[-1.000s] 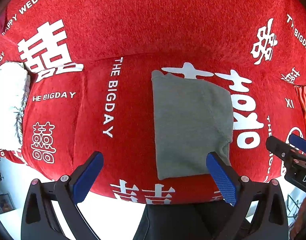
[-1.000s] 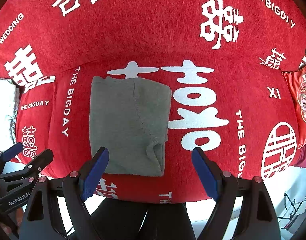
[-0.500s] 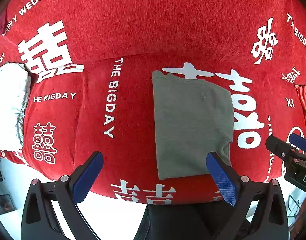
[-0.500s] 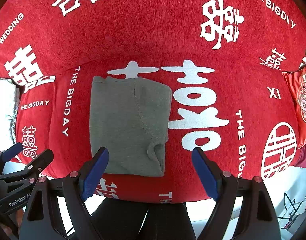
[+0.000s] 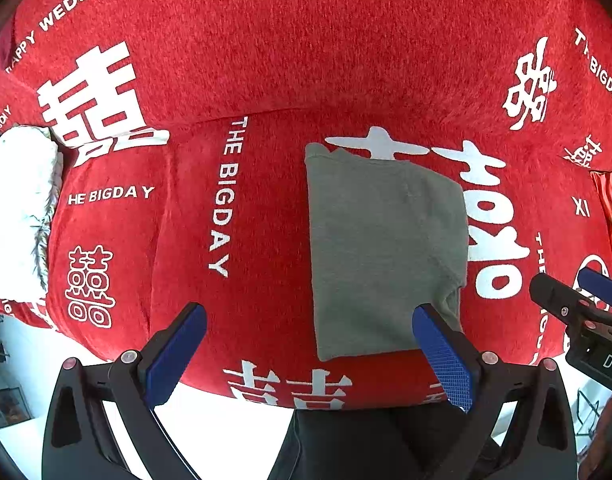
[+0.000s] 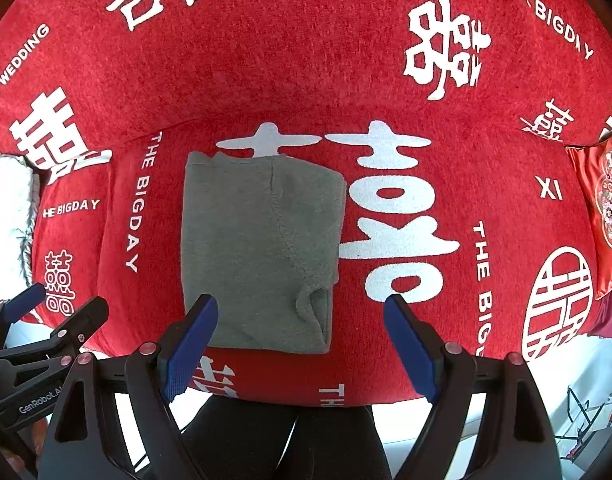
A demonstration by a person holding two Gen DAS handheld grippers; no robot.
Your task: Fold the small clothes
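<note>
Folded grey knit garment [image 6: 258, 252] sits flat on the red printed sofa cover [image 6: 306, 80], so I hover both hand-held grippers, left [image 5: 306, 356] and right [image 6: 302, 344], wide and empty above it.

Matt grey knit garment [image 6: 258, 248] on fuzzy red cover [image 6: 306, 60] (white print)
</note>
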